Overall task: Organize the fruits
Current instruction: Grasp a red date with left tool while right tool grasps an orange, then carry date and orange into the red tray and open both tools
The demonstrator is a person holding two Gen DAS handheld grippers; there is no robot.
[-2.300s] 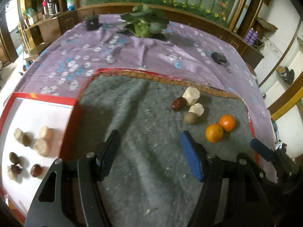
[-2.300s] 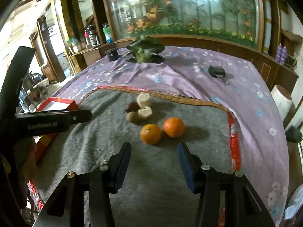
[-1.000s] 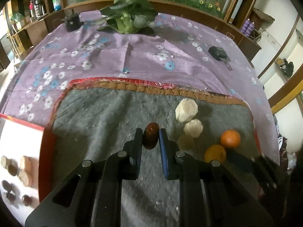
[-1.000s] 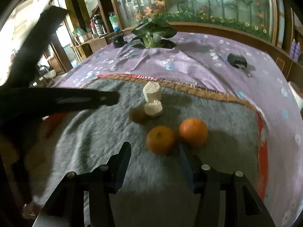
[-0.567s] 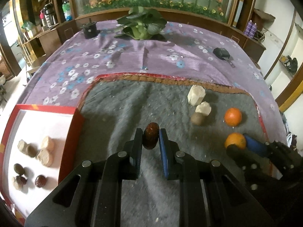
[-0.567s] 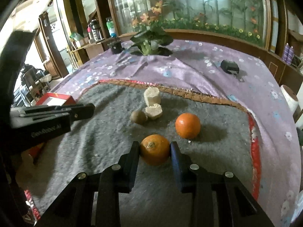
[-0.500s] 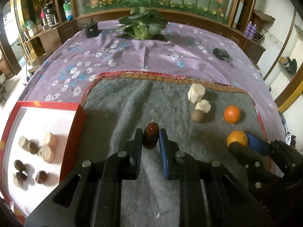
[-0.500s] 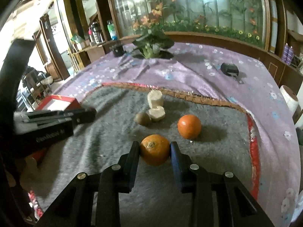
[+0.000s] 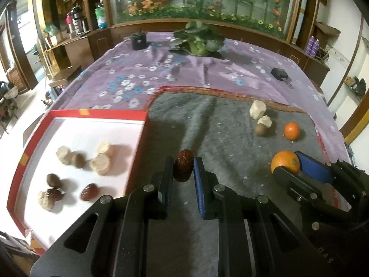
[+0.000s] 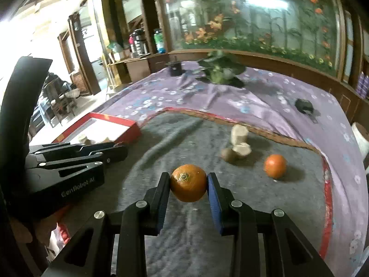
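Observation:
My left gripper (image 9: pixel 183 169) is shut on a dark red date (image 9: pixel 183 168) and holds it above the grey mat, just right of the red-rimmed white tray (image 9: pixel 96 124). The tray holds several dates, brown fruits and pale chunks (image 9: pixel 100 164). My right gripper (image 10: pixel 188 185) is shut on an orange (image 10: pixel 188 185), lifted over the mat; it also shows in the left wrist view (image 9: pixel 285 162). A second orange (image 10: pixel 275 165), two pale chunks (image 10: pixel 239 133) and a brown kiwi-like fruit (image 10: pixel 227 154) lie on the mat.
The grey mat (image 9: pixel 207 120) lies on a purple flowered tablecloth (image 9: pixel 161 69). A leafy plant (image 9: pixel 198 39), a black pot (image 9: pixel 138 40) and a small black object (image 9: pixel 279 73) sit farther back. The left gripper's body (image 10: pixel 64 161) fills the right wrist view's left side.
Both grippers have moved left toward the tray, each still holding its fruit. The orange is lifted off the mat. The tray now looks larger and nearer in the left wrist view.

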